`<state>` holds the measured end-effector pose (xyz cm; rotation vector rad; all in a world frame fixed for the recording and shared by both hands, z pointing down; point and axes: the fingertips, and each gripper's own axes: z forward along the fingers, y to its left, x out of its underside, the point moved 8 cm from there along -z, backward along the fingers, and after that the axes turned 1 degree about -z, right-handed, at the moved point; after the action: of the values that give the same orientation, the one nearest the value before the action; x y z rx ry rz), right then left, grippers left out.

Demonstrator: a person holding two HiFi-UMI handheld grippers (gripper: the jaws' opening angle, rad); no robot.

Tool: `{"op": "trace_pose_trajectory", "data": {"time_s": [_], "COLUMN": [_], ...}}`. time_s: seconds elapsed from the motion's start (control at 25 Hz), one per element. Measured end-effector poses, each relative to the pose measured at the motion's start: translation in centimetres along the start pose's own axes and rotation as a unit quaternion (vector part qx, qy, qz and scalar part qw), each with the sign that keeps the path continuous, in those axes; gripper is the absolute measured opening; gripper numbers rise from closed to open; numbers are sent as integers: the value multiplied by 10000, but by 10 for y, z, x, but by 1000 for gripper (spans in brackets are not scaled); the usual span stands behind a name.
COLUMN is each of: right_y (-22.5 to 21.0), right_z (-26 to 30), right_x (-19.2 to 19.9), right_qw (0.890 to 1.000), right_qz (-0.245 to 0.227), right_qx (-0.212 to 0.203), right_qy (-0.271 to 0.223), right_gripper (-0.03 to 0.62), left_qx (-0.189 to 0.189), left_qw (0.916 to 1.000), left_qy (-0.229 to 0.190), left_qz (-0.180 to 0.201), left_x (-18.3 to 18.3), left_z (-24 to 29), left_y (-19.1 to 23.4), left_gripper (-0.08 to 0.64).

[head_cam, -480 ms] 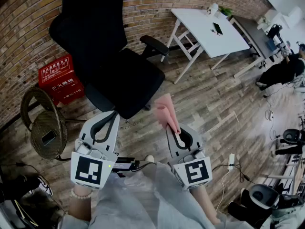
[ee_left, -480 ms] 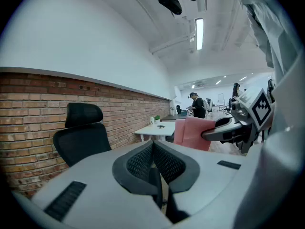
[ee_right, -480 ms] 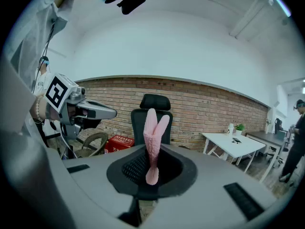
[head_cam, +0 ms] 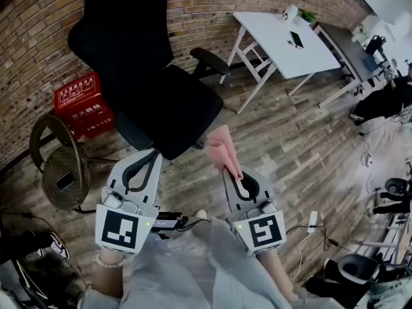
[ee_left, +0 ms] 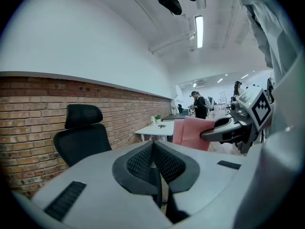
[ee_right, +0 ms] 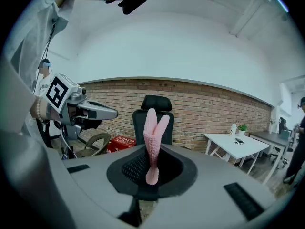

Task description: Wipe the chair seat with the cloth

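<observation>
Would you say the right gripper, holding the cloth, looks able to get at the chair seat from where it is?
Probably yes: the right gripper, shut on the pink cloth, hangs just short of the front edge of the chair seat, and nothing visible stands between them.

Brick wall [head_cam: 212,5] runs right across twelve o'clock, with wood-plank floor [head_cam: 290,140] spreading below it. White table [head_cam: 273,44] up at one o'clock, red crate [head_cam: 80,102] at ten, wicker chair [head_cam: 51,163] at nine. Overhead, the strip light [ee_left: 198,31] is glowing.
</observation>
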<state>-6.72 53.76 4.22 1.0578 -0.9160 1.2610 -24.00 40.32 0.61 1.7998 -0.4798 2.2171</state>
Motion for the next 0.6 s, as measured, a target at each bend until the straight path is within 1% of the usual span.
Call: {"op": "trace_pose_trajectory", "data": {"time_s": [0.24,0.44,0.6], "right_y": [-24,-47,-65], "right_z": [-9,-21,-31], "right_x": [3,16,25], "right_qw": [9997,9992,9990], "right_qz": [75,-62,-96], "right_qx": [-227,-390,-425], "right_qy": [-36,5,-134], "right_gripper": [54,54,54], "left_qx": [-227,-449,-586], "left_qw": [9997,9990,9983], "left_qy": [18,21,37], "left_qz": [-18,31,3], "left_x": [-7,-11,-13], "left_z": [9,17,23], "left_y": [-23,-48,-69], "left_gripper": [18,18,18]}}
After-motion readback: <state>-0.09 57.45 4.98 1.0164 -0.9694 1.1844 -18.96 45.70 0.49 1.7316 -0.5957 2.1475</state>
